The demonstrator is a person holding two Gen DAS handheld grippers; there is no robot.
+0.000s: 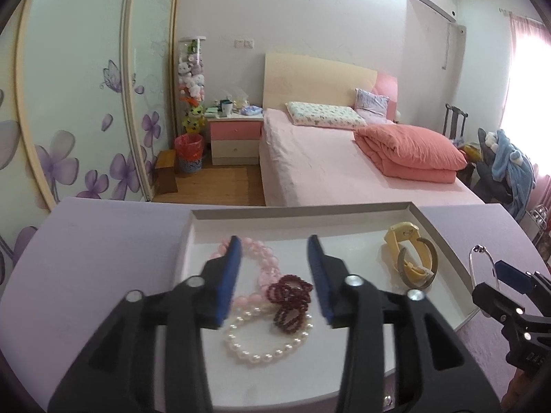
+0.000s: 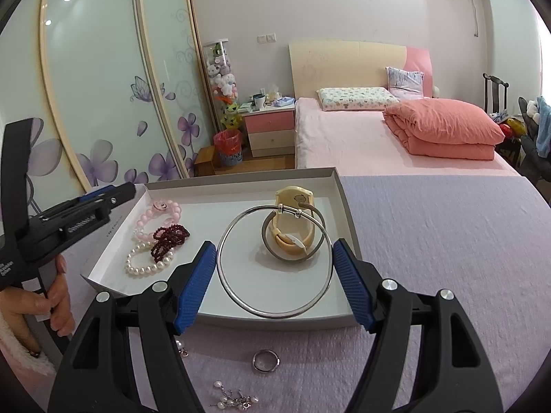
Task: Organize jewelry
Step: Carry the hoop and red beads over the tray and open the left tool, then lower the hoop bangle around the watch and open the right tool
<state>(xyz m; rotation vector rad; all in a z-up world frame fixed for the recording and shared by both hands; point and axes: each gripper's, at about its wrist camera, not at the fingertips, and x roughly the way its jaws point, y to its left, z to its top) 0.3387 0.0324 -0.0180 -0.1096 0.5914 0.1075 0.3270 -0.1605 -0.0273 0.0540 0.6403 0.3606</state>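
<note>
The right hand-held gripper (image 2: 273, 275) clamps the large silver wire bangle (image 2: 275, 261), apparently just above the shallow white cardboard tray (image 2: 241, 175); the next move calls for lowering and releasing. The left hand-held gripper (image 1: 273, 278) hangs apart, empty, over the dark red beaded bracelet (image 1: 291, 297).

The left gripper (image 1: 275, 275) hangs over the white tray (image 1: 444, 237) with its blue fingers (image 1: 229, 275) apart and nothing squeezed between them. Under it lie a dark red bracelet (image 1: 291, 296), a pearl bracelet (image 1: 265, 344) and a pink bracelet (image 1: 261, 258). A yellow watch (image 1: 409, 254) sits at two o'clock.
</note>
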